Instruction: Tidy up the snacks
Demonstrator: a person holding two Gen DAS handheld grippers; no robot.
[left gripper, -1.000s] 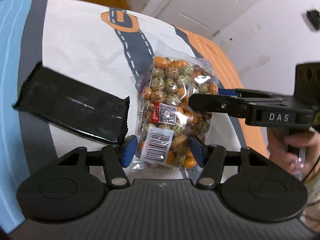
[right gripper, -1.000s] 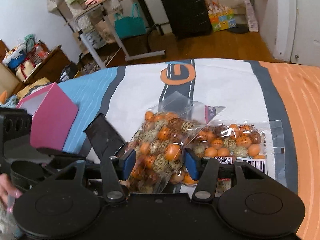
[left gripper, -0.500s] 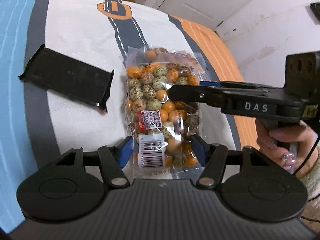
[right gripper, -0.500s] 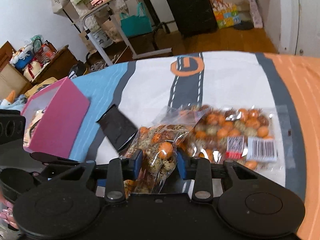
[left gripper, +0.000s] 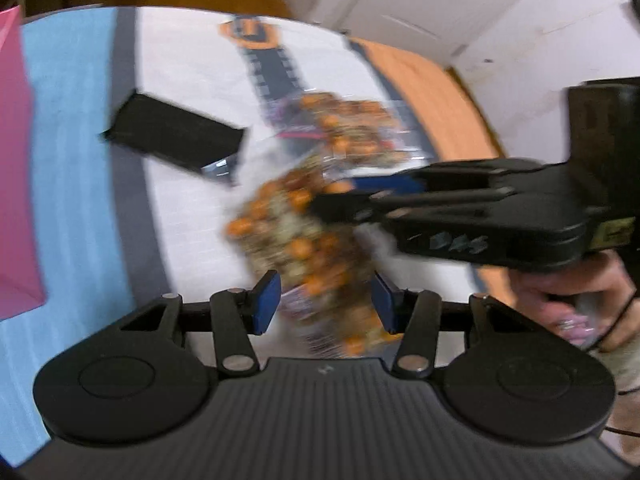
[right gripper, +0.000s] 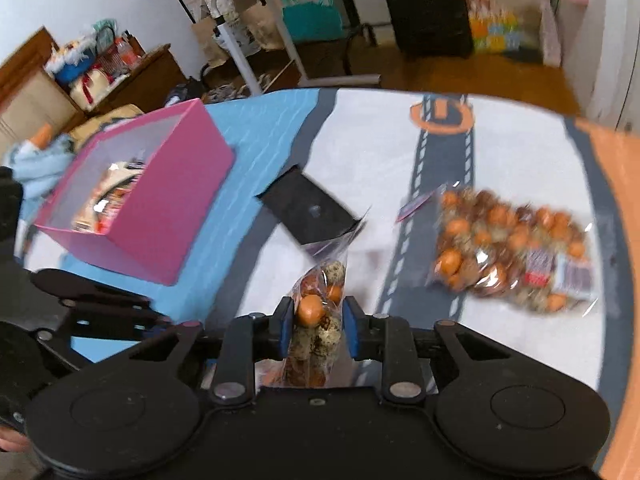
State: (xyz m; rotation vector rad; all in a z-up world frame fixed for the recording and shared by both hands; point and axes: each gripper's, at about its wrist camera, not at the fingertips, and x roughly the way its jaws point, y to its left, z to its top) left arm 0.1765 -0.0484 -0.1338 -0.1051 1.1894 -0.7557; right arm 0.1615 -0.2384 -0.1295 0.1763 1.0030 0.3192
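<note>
The clear bag of orange and speckled candy balls (right gripper: pixel 320 320) hangs off the mat, its plastic pinched between the blue pads of the right gripper (right gripper: pixel 314 326), whose jaws have just been closing and now stand clamped on it. The left gripper (left gripper: pixel 324 306) has just been narrowing around the bag's lower end, but the blur hides whether its pads truly press on it, so I cannot tell if it shares the load. A second, similar bag (right gripper: pixel 516 248) lies flat on the road-print mat (right gripper: pixel 380 160), well apart to the right, and a black flat packet (right gripper: pixel 310 210) sits between the held bag and the pink box (right gripper: pixel 160 208), which already holds other snacks. The danger, as I judge it, is the slick film slipping from a narrow pinch as the loose balls shift inside, or the swinging bag clipping the box's rim and dropping short.
</note>
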